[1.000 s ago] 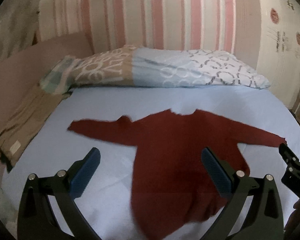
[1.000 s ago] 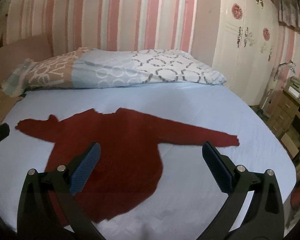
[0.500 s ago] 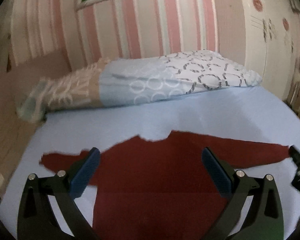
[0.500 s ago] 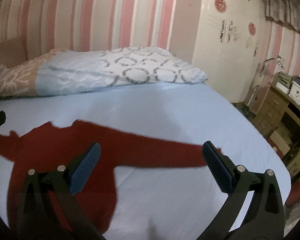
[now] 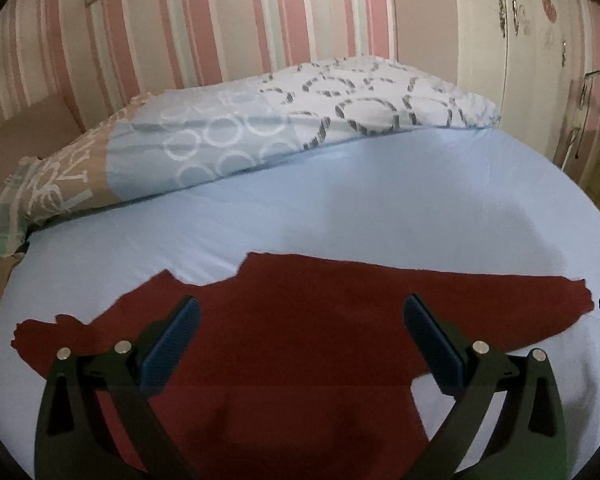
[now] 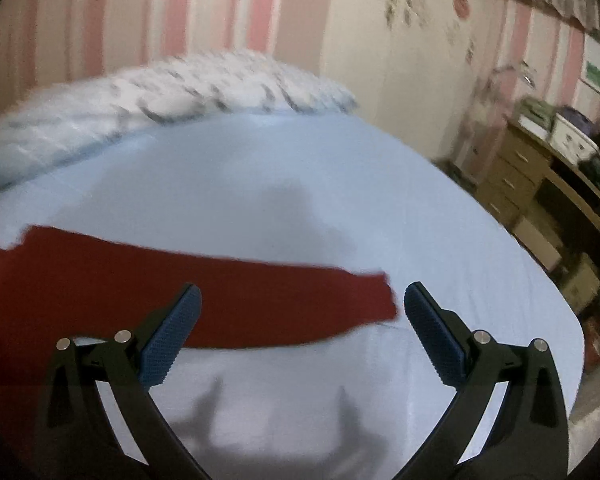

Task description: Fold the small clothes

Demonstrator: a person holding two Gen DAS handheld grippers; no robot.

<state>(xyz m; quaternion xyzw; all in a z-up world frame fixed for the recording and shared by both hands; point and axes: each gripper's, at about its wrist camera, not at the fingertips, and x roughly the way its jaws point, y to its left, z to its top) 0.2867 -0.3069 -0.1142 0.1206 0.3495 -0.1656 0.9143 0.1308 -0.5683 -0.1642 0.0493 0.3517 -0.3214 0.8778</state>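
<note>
Op: Logging status. Red sweater (image 5: pixel 300 332) lies flat on blue sheet (image 5: pixel 340 208), sleeves out both ways, no fold made yet; whole task left, I judge.

Obs: Claws?

Op: Left gripper (image 5: pixel 300 322) wide open, empty, over the torso. Right gripper (image 6: pixel 300 312) wide open, empty; right cuff (image 6: pixel 368 300) lies between its fingers, contact unclear.

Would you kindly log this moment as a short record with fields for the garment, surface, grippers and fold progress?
garment: red sweater, spread flat, sleeves out to both sides
surface: bed with blue sheet
bedding: patterned pillow at the head
left gripper: open, above the sweater body, holding nothing
right gripper: open, over the sleeve near its cuff
fold progress: none visible yet
</note>
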